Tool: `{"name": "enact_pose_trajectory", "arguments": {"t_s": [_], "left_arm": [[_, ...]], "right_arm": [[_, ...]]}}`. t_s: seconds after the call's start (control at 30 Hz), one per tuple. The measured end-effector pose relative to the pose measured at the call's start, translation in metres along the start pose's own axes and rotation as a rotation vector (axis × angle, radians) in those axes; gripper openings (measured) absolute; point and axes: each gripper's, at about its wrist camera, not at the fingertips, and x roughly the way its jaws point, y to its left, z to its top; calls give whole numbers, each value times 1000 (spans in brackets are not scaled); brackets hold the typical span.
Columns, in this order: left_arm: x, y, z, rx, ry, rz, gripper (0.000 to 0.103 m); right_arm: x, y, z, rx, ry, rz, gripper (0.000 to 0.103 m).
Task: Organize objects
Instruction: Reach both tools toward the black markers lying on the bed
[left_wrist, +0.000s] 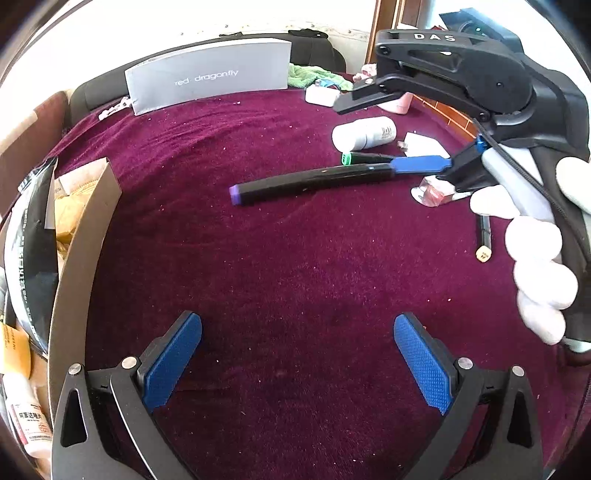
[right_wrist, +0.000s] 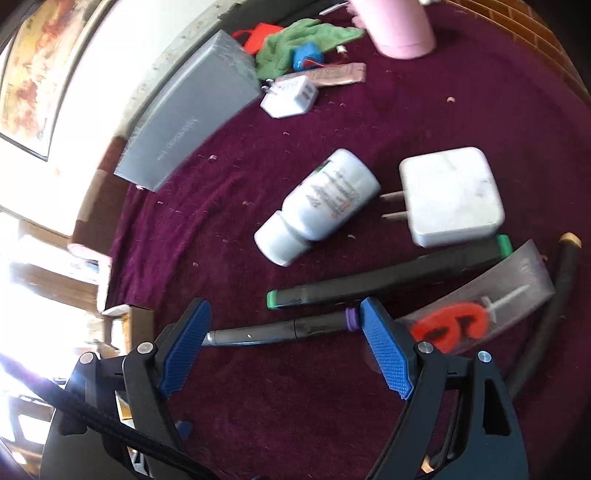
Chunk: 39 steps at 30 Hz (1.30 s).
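Note:
A black marker with a purple cap (left_wrist: 314, 182) lies on the maroon cloth (left_wrist: 280, 258). My left gripper (left_wrist: 297, 354) hovers open in front of it, and nothing is between its blue pads (left_wrist: 173, 365). My right gripper (left_wrist: 391, 133), held by a white-gloved hand (left_wrist: 535, 258), is open at the marker's right end. In the right wrist view the same marker (right_wrist: 280, 330) lies on the cloth across the gap of the right gripper (right_wrist: 284, 350), and the pads (right_wrist: 384, 354) do not press on it. A green-capped marker (right_wrist: 388, 277) lies just behind it.
A cardboard box (left_wrist: 74, 258) with packets stands at the left. A grey box (left_wrist: 210, 77) stands at the back. Around the markers lie a white bottle (right_wrist: 317, 206), a white charger (right_wrist: 450, 195), a packet with a red candle (right_wrist: 472, 314) and a black pen (right_wrist: 546, 306).

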Motion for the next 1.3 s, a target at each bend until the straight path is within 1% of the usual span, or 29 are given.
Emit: {"name": "enact_pose_trajectory", "arguments": {"t_s": [0.03,0.1,0.3,0.37,0.5,0.57,0.6,0.67,0.7,0.8,0.83,0.87,0.9,1.0,1.03,1.07,1.13,1.17,1.23,1.3], "left_arm": [[0,1,0,-4,-2,-5,101],[0,2,1,-12,-5,-12,101],[1,5,0,-19,-10,-20,101],[-1,8,-1,-38,-16,-40,101],[-3,16,-1,-88,-28,-87,101],[-5,22,0,-122,-35,-120,101],[-5,25,0,-135,-38,-132,101],[-6,28,0,-154,-42,-148,101],[-6,29,0,-157,-43,-152,101],[-6,30,0,-164,-46,-158,101],[-7,30,-1,-166,-48,-162,101],[-7,30,-1,-168,-51,-164,101],[-7,31,-1,-168,-54,-165,101],[-6,29,-2,-160,-63,-153,101],[-5,27,-2,-151,-64,-139,101],[-6,25,-3,-147,-66,-131,101],[-5,23,-3,-140,-68,-115,101],[-5,22,-3,-139,-69,-108,101],[-5,22,-3,-139,-72,-102,101],[-4,22,-3,-140,-73,-97,101]], "right_arm": [[2,3,-1,-5,6,18,83],[4,6,-2,-3,3,24,83],[11,36,3,-93,10,11,83],[23,43,6,-120,48,22,83],[52,45,9,-122,172,65,84],[54,47,6,-131,196,70,85],[53,47,5,-111,226,95,85],[48,37,-4,-9,299,196,85],[45,31,-14,40,339,245,87],[34,13,-48,139,440,370,87],[27,8,-55,157,440,384,87],[17,2,-59,162,420,388,87],[3,-3,-62,154,379,390,87],[-46,-18,-64,101,214,339,87],[-63,-23,-64,71,147,293,87],[-78,-28,-64,39,80,229,87],[-104,-31,-66,-25,-64,78,87],[-112,-32,-68,-40,-107,35,87],[-121,-39,-71,-31,-162,-30,87],[-121,-49,-74,-2,-158,-26,87]]}}
